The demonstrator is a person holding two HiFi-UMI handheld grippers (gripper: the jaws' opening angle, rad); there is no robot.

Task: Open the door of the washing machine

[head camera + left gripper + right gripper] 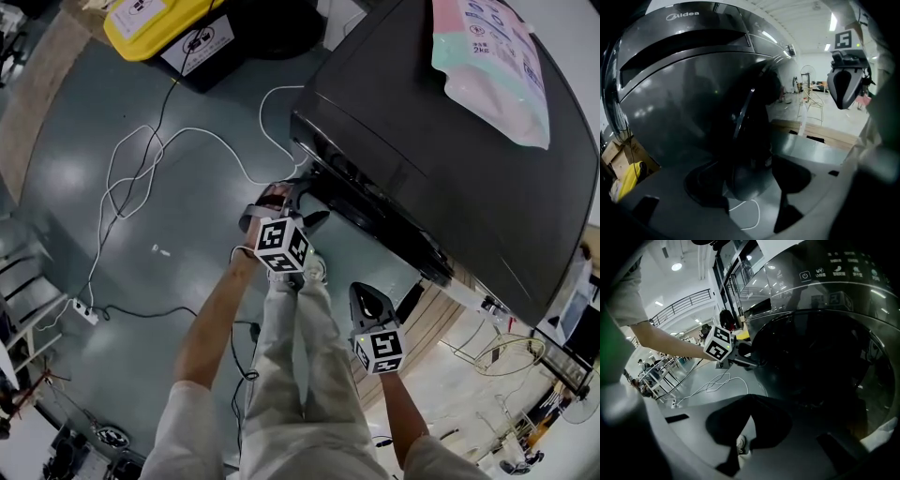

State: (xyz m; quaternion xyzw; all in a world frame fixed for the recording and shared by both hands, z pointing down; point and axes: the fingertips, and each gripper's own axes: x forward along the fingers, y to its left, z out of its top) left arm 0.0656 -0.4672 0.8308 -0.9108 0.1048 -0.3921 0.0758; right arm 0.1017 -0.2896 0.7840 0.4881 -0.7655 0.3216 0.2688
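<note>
The dark grey washing machine (450,141) stands at the right, with its front facing lower left. Its round door (693,117) fills the left gripper view, and its right edge appears to stand slightly off the front. My left gripper (284,214) is at that door edge, and a dark rounded part of the rim (747,180) fills the gap between its jaws. In the right gripper view the left gripper (743,357) touches the door (811,366) at its left edge. My right gripper (367,292) hangs lower and off the machine, shut and holding nothing (749,425).
A pink and green detergent bag (492,66) lies on the machine's top. White cables (141,178) and a power strip (84,312) lie on the grey floor at the left. A yellow bin (159,23) stands at the back. A wire rack (511,354) is at lower right.
</note>
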